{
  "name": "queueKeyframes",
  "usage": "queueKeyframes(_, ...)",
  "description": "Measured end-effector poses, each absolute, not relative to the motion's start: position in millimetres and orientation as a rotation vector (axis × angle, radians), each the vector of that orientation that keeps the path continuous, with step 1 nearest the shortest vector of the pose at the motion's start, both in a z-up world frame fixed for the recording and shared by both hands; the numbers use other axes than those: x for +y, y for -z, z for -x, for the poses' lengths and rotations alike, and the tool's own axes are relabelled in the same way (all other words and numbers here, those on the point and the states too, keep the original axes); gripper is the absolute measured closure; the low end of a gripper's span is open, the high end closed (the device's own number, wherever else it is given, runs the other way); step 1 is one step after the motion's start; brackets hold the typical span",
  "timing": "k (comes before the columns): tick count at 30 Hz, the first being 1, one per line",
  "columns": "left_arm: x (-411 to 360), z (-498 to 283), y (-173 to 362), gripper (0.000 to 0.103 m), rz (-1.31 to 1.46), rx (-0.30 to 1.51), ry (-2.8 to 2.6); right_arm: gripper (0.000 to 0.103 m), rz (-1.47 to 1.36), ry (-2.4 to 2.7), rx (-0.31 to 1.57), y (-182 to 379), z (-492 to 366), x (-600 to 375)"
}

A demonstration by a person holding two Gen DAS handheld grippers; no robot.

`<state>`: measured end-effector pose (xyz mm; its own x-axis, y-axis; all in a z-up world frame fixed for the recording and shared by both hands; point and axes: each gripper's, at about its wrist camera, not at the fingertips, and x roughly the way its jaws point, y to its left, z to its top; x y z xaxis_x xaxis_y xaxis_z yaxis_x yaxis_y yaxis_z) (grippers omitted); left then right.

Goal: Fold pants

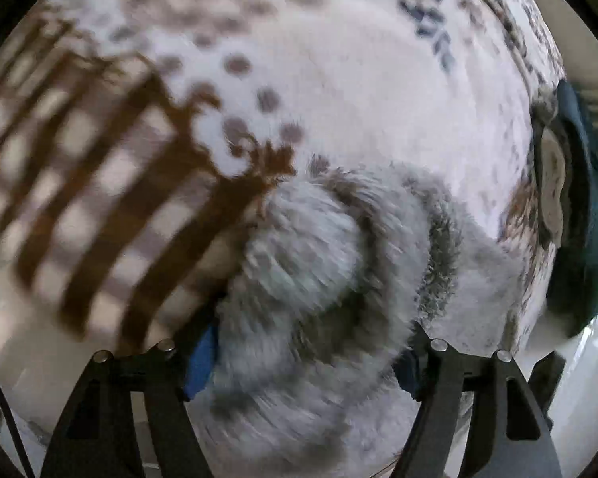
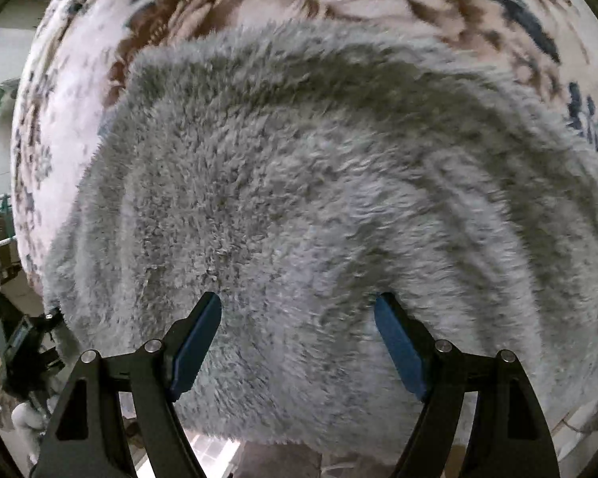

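Most of both views is a pale patterned blanket (image 2: 339,4) with brown and blue-grey motifs, and the pants (image 2: 319,183) lie on it: shaggy grey fleece with darker bands, spread wide under the right gripper (image 2: 298,344), whose blue-padded jaws stand apart above the pile. The left gripper (image 1: 305,352) has a bunched fold of the pants between its jaws; whether it is clenched cannot be told.
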<state>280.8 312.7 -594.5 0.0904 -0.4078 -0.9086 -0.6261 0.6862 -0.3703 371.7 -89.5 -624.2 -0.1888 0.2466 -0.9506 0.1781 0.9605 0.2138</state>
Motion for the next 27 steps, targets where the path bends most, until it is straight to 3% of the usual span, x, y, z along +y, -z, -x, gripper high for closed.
queueKeyframes(2,312,-289,587,0.075,0.809,1.497,-0.184,0.021,-0.306,-0.032,1.765,624,-371,-85)
queueKeyframes(6,315,-311,519,0.079,0.538,1.302,-0.174,0.021,-0.311,-0.004,1.742,617,-371,-73)
queueKeyframes(10,329,-328,544,0.079,0.450,1.377,-0.210,0.021,-0.319,0.003,1.736,614,-366,-73)
queueKeyframes(13,330,-325,552,0.071,0.424,1.442,-0.213,0.021,-0.379,0.006,1.728,610,-361,-82)
queueKeyframes(15,316,-326,540,0.059,0.358,1.443,-0.246,0.021,-0.434,-0.005,1.694,598,-356,-105)
queueKeyframes(17,300,-321,518,0.055,0.309,1.424,-0.270,0.021,-0.485,-0.011,1.637,581,-347,-128)
queueKeyframes(20,262,-311,480,0.021,0.228,1.385,-0.297,0.021,-0.544,0.036,1.569,553,-326,-178)
queueKeyframes(24,178,-307,433,0.017,0.113,1.321,-0.248,0.021,-0.621,0.139,1.463,517,-303,-276)
queueKeyframes(27,73,-310,436,0.011,0.034,1.317,-0.130,0.021,-0.628,0.259,1.403,498,-281,-367)
